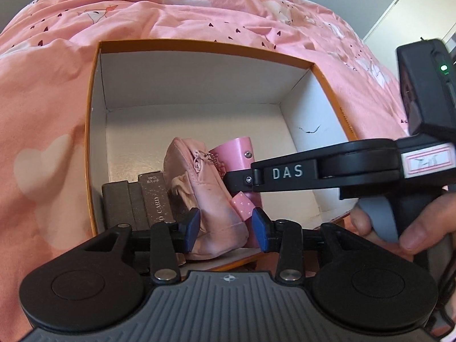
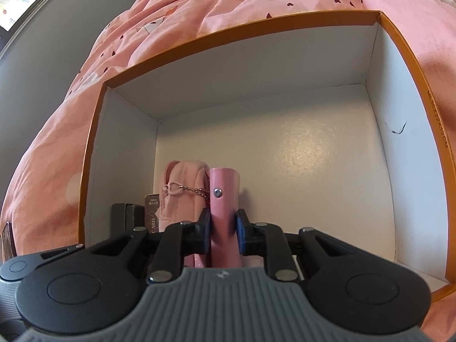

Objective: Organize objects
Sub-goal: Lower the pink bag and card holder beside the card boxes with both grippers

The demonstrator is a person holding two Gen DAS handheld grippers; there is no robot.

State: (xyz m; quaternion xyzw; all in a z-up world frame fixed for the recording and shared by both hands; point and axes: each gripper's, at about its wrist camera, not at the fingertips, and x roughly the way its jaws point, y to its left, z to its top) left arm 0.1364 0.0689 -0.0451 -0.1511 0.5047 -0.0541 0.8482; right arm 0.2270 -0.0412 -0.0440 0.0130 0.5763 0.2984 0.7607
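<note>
An orange-rimmed white box (image 1: 199, 48) lies on the pink bedspread. Inside stand a soft pink pouch (image 1: 199, 188), a pink snap-button case (image 1: 236, 154) and dark card boxes (image 1: 134, 199). My left gripper (image 1: 225, 228) is around the pouch's lower end, its blue pads (image 1: 192, 228) touching it on both sides. My right gripper (image 2: 223, 230) is shut on the pink case (image 2: 223, 188), held upright in the box (image 2: 256, 25) beside the pouch (image 2: 182, 191). The right gripper also shows in the left wrist view (image 1: 248, 179), reaching in from the right.
The pink heart-print bedspread (image 1: 57, 114) surrounds the box. The box floor to the right of the items is bare white (image 2: 313, 176). A person's hand (image 1: 413, 228) holds the right gripper. A grey wall (image 2: 42, 71) is at the left.
</note>
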